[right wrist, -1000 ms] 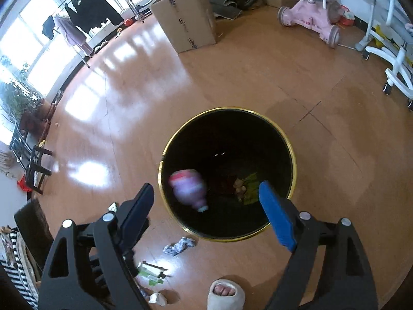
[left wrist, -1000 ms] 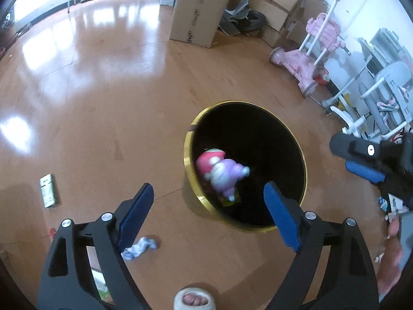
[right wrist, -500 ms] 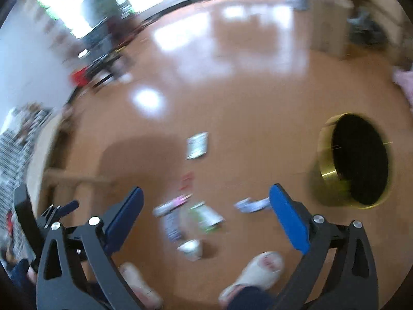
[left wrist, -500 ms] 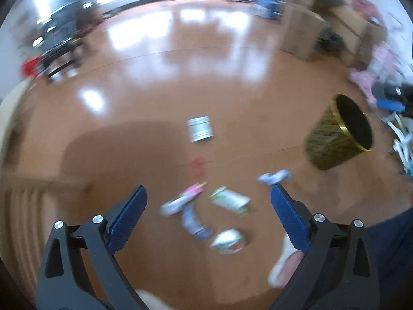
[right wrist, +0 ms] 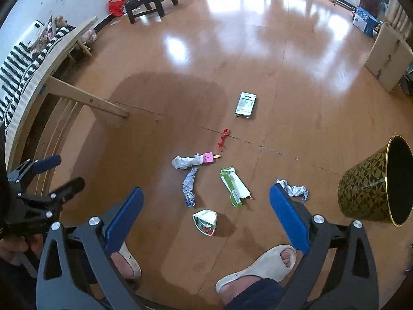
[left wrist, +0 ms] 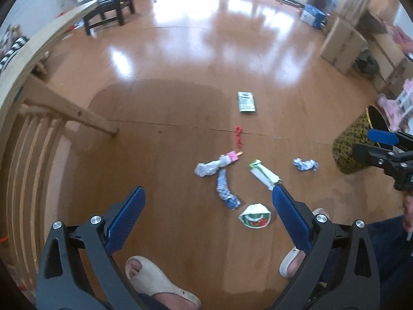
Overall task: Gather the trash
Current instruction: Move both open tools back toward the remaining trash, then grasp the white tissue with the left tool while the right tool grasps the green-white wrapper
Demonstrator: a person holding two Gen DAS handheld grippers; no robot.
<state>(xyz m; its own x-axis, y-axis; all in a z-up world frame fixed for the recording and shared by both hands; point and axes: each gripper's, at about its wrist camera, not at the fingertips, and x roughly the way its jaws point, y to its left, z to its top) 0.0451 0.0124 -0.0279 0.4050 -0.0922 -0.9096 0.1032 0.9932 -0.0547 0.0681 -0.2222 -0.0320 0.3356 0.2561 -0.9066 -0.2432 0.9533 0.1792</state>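
Floor (right wrist: 258, 51) has wrappers (right wrist: 189, 190), carton (right wrist: 233, 187), cup (right wrist: 205, 221) scattered left of the bin (right wrist: 371, 183), so we judge most pickup remains; our left gripper (left wrist: 206, 215) and right gripper (right wrist: 204, 214) gape wide, holding nothing.

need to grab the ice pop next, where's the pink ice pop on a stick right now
The pink ice pop on a stick lies mid-floor in the right wrist view, touching the crumpled white wrapper on its left, just below the red string.

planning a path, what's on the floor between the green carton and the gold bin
One crumpled silver wrapper lies between the green carton and the gold bin; the right wrist view shows it.
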